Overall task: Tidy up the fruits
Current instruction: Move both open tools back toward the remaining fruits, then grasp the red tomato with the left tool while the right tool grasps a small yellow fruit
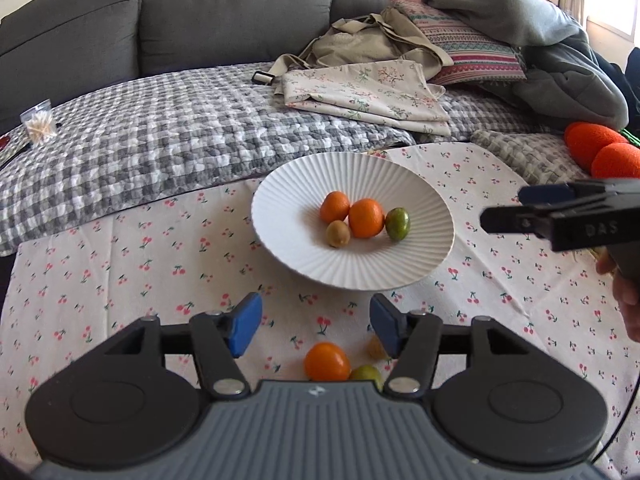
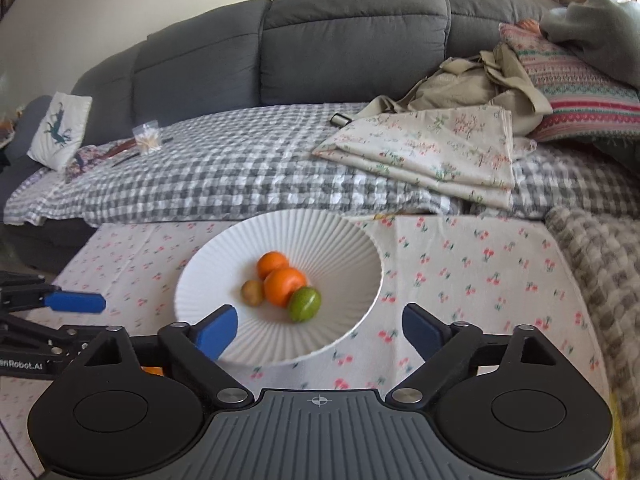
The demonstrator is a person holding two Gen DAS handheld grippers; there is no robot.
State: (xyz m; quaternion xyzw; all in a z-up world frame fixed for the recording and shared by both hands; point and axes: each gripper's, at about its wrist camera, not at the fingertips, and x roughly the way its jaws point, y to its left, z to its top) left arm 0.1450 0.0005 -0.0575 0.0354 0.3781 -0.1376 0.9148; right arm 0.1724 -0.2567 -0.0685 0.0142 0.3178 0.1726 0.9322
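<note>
A white ribbed plate (image 1: 288, 208) (image 2: 208, 280) on the cherry-print cloth holds two oranges (image 1: 366, 218) (image 2: 285, 286), a brown kiwi (image 1: 338, 233) (image 2: 252, 293) and a green fruit (image 1: 397, 223) (image 2: 305, 304). On the cloth in front of the plate lie an orange (image 1: 327, 361), a green fruit (image 1: 366, 372) and a brownish fruit (image 1: 376, 347), partly hidden by the right finger. My left gripper (image 1: 316, 330) is open and empty above them. My right gripper (image 2: 320, 330) is open and empty at the plate's near rim; it also shows in the left wrist view (image 1: 520, 208).
A grey sofa (image 1: 240, 12) with a checked blanket (image 1: 160, 140), folded floral cloth (image 1: 372, 92), bag and pillows lies behind the table. Orange balls (image 1: 600, 148) sit at the right. A cup of sticks (image 1: 38, 122) stands at the far left.
</note>
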